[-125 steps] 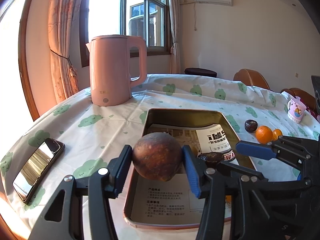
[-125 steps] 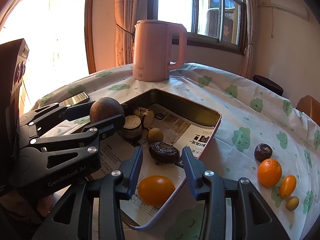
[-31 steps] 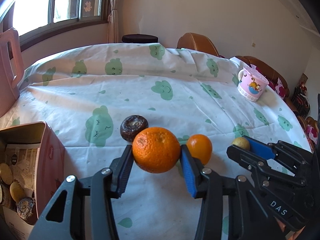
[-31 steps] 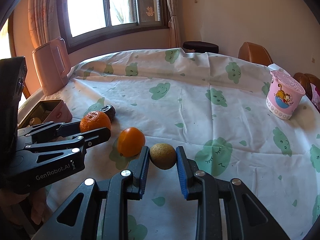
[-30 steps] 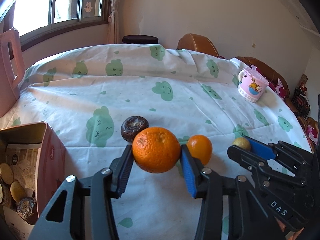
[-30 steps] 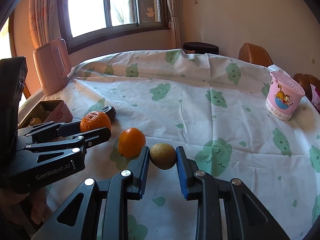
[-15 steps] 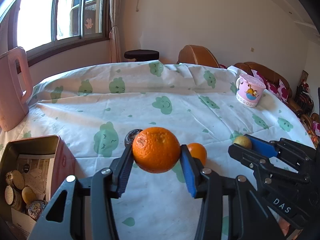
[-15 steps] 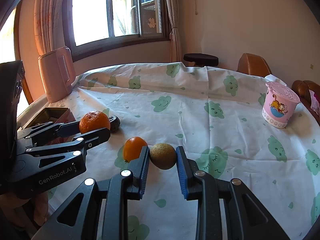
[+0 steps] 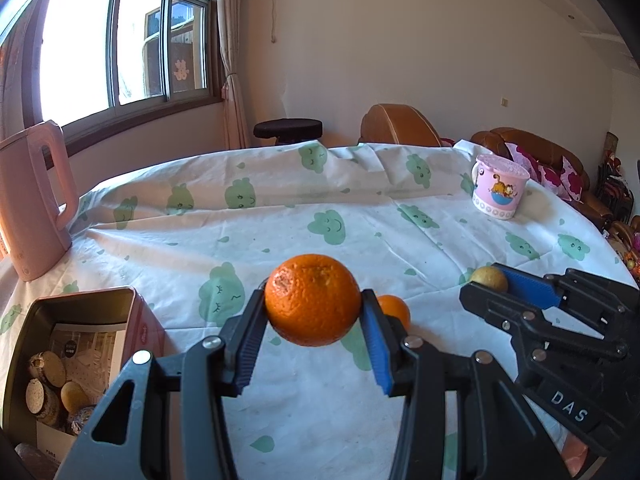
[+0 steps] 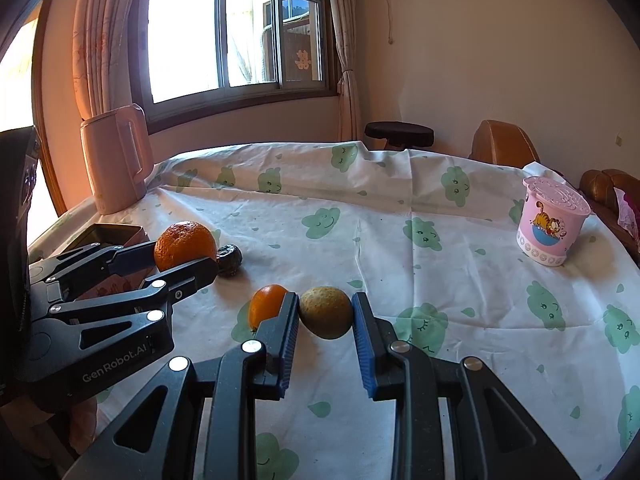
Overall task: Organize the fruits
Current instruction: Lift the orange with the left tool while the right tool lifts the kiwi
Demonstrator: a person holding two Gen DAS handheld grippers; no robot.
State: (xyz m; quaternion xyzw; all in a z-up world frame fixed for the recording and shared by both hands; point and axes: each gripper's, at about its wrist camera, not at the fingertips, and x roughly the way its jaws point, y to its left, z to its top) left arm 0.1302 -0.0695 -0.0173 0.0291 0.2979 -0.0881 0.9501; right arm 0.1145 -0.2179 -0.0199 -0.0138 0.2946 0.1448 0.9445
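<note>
A: Item one?

B: Mandarin, clamped in my left claw, lifted clear of the counter.

A: Item two?

B: Small yellow-green fruit, pinched in my right claw, just above the cloth.

A: Loose stock?

B: Kumquat just beside the right claw; wrinkled dark fruit behind the mandarin. Tin box holds fruit at left. Pink kettle and pink cup stand well apart.
</note>
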